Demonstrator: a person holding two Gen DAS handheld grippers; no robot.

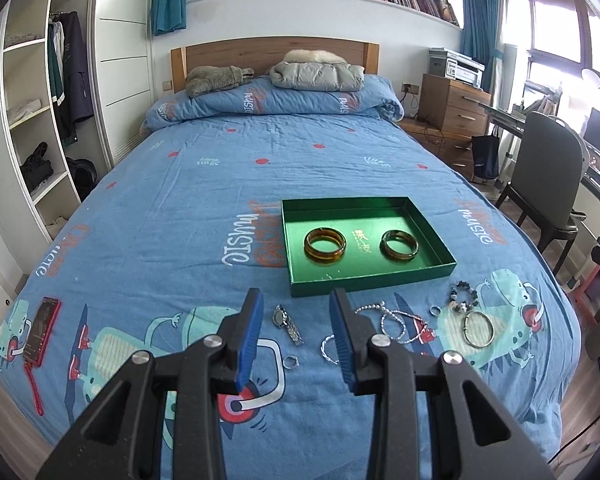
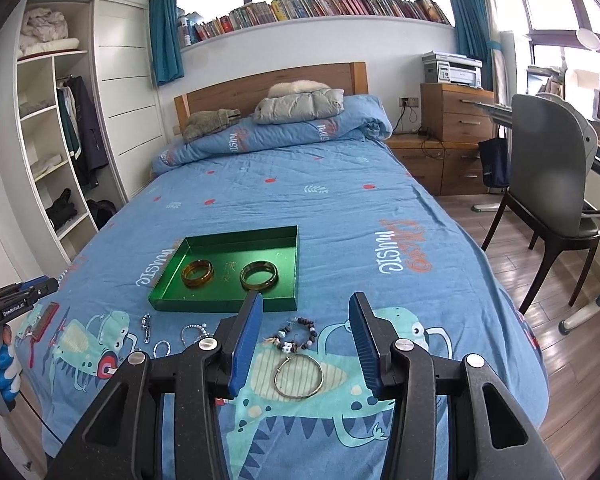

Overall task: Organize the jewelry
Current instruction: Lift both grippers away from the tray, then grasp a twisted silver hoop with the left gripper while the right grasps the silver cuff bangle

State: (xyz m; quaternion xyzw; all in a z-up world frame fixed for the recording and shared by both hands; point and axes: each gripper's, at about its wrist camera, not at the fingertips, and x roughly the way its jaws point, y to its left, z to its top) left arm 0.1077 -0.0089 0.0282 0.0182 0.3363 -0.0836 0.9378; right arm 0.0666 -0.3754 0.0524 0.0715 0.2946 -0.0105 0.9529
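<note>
A green tray point(image 1: 374, 281) point(image 2: 180, 303) lies on the blue bedspread and holds an amber bangle point(image 1: 325, 245) point(image 2: 197, 273) and a dark green bangle point(image 1: 399, 244) point(image 2: 259, 275). In front of it lie a watch point(image 1: 287, 323), a small ring point(image 1: 290, 361), silver chains point(image 1: 396, 322), a beaded bracelet point(image 1: 462, 298) point(image 2: 296, 334) and a thin silver bangle point(image 1: 479, 329) point(image 2: 299, 376). My left gripper point(image 1: 296, 300) is open above the watch. My right gripper point(image 2: 306, 304) is open above the silver bangle.
A red phone point(image 1: 40, 331) lies at the bed's left edge. A folded duvet point(image 1: 276, 98) and jacket sit at the headboard. A grey chair point(image 2: 548, 184) and wooden drawers point(image 2: 452, 128) stand to the right. A wardrobe point(image 1: 40, 120) stands left.
</note>
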